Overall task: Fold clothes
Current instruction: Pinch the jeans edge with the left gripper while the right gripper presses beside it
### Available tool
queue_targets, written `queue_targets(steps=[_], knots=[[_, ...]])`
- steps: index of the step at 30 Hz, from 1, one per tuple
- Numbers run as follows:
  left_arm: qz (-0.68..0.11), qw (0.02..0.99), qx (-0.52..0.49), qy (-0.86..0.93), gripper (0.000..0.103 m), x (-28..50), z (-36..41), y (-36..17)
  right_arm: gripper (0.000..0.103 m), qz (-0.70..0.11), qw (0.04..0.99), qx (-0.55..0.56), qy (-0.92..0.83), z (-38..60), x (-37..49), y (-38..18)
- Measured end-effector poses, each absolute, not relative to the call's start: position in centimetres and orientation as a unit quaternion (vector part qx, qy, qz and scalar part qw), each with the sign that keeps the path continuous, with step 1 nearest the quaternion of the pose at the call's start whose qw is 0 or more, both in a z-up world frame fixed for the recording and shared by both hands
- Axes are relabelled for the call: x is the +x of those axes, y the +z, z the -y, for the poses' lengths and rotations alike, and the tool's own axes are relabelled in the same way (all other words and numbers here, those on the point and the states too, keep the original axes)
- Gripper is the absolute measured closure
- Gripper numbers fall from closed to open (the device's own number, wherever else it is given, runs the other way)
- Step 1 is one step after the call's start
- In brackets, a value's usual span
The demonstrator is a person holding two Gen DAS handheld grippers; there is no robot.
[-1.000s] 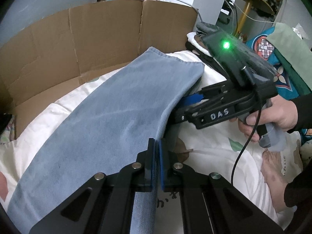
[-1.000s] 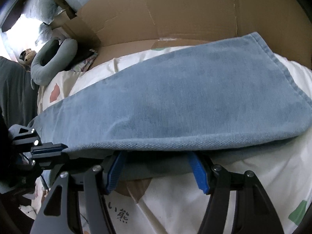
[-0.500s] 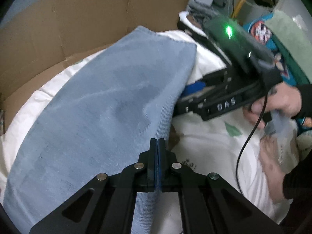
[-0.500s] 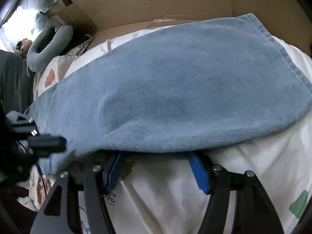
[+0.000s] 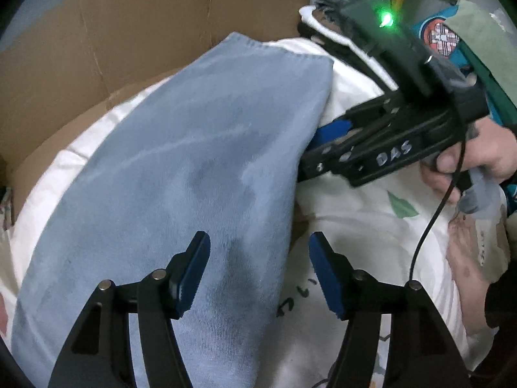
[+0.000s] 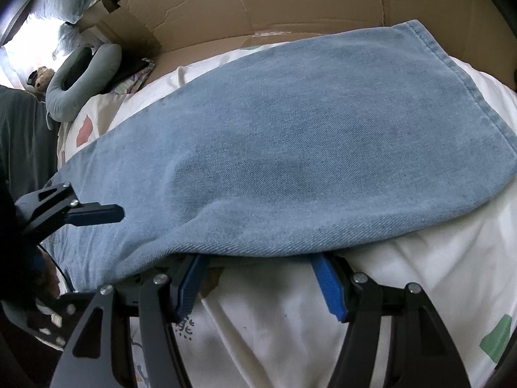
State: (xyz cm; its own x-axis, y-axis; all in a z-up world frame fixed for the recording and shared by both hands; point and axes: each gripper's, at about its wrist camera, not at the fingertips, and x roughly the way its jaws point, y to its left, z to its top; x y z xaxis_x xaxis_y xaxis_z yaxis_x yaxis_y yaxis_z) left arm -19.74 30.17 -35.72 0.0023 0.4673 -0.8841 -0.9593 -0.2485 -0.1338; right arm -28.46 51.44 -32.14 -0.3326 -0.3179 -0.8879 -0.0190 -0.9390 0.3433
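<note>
While the left claw (image 5: 258, 271) is opening above the blue jeans (image 5: 181, 174) (nothing pinched), the right claw (image 6: 261, 286) stands spread, tips under their edge.

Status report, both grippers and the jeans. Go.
Left gripper opening, pads off the denim. Right gripper open, fingertips tucked under the fold edge. Folded jeans flat on the white quilt. Nothing in the way.

The light blue denim jeans (image 6: 290, 148) lie folded lengthwise on my white printed bed quilt (image 6: 420, 291). Their hemmed end points toward the cardboard (image 6: 290, 3), and the faded cloth lies fairly smooth.
</note>
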Motion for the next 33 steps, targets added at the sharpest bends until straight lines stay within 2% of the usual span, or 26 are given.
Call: queue_targets(steps=[4,5,6,9,19,33], knots=[[-0.318,0.541,-0.428,0.65,0.041,-18.9,-30.4,-36.8,0.042,0.149,0.094,0.569,-0.803,-51.4,-28.5,-32.1],[-0.316,0.542,-0.429,0.65,0.062,-19.0,-30.3,-36.8,0.042,0.15,0.094,0.569,-0.803,-51.4,-28.5,-32.1],[-0.314,0.542,-0.43,0.65,0.088,-19.1,-30.3,-36.8,0.042,0.15,0.093,0.569,-0.803,-51.4,-28.5,-32.1],[-0.308,0.539,-0.426,0.658,0.096,-19.6,-30.2,-36.3,0.042,0.153,0.093,0.567,-0.804,-51.4,-28.6,-31.9],[-0.273,0.534,-0.427,0.677,0.098,-21.4,-29.8,-34.3,0.042,0.169,0.093,0.557,-0.808,-51.5,-30.2,-31.1],[-0.278,0.547,-0.438,0.657,0.098,-20.8,-30.3,-35.7,0.041,0.106,0.131,0.594,-0.786,-48.4,-28.4,-33.2]])
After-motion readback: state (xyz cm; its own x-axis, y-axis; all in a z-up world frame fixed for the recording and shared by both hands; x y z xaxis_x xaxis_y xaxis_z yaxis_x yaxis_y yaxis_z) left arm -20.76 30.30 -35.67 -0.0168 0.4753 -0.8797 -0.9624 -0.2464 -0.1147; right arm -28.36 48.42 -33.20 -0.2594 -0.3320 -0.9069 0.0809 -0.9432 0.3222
